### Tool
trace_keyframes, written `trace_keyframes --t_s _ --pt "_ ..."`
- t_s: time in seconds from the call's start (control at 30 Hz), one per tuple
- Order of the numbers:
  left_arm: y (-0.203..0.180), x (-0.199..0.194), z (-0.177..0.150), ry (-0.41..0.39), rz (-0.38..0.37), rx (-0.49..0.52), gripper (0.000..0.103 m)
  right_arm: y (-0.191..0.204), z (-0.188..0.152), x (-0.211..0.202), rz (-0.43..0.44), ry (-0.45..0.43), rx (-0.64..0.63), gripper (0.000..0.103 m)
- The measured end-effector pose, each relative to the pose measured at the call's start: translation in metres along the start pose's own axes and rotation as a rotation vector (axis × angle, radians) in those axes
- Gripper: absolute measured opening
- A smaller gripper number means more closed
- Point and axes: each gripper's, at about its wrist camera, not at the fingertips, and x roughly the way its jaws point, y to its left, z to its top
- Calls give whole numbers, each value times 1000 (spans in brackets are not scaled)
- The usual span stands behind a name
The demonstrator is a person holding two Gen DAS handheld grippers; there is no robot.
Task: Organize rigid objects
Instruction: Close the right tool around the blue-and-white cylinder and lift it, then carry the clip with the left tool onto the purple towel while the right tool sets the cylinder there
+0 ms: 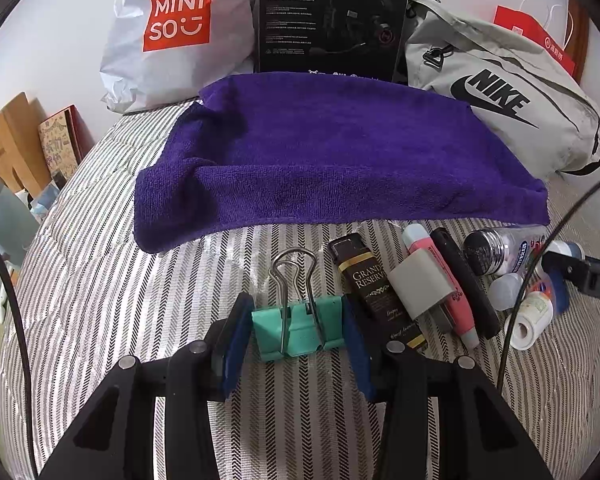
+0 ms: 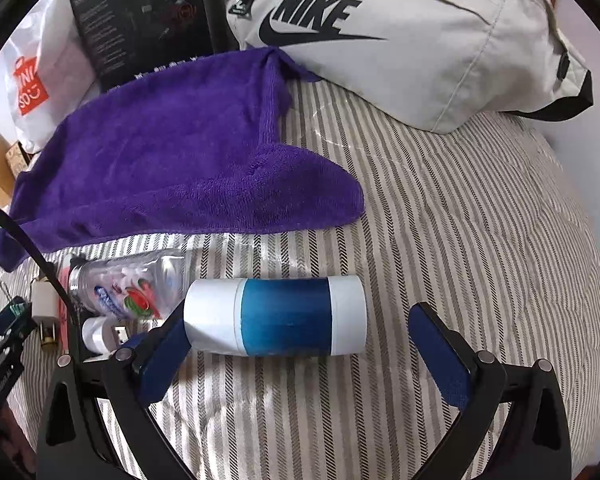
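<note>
Left gripper point(image 1: 298, 334) level, pads pinching the green binder clip point(image 1: 296, 330); right gripper point(image 2: 302, 350) spread wide around the blue-and-white tube point(image 2: 276, 316).

The towel point(image 1: 332, 152) is fuzzy purple terry cloth; the bedcover point(image 1: 100, 280) is striped woven fabric. The binder clip point(image 1: 296, 332) looks matt green with shiny wire handles.

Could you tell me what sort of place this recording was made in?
Probably a bedroom at home: the work surface looks like a bed with a striped quilt, and a Miniso shopping bag and Nike waist bag lean against the wall.
</note>
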Motion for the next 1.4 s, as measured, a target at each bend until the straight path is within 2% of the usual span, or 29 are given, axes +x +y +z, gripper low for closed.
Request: trace_keyframes --t_s 0.1,0.17,0.27,0.3,0.33,0.43,0.57,0.7,1.0,1.4 --pt "-1 0 0 -2 7 3 42 -3 0 2 16 -12 18 102" --pt "-1 0 0 -1 3 3 42 0 1 2 19 -32 7 97" --pt "-1 0 0 -3 4 -1 42 6 2 4 31 -48 -33 86" --pt "-2 0 0 -5 7 0 42 7 2 4 49 -45 -39 78" --pt "-2 0 0 -6 9 1 43 8 3 4 49 -45 -42 77" --pt "-1 0 0 -3 -2 6 42 9 4 -2 58 -38 -63 77" --pt "9 -2 2 10 -36 -17 42 5 1 -17 51 -69 -82 77" --pt "7 -1 1 -1 -20 5 42 7 0 -7 44 -25 -96 77" --pt "35 -15 7 4 -120 -76 42 3 -2 -23 60 -47 -98 77" --pt "35 -39 27 -44 -114 -52 42 2 9 -36 120 -68 -110 77"
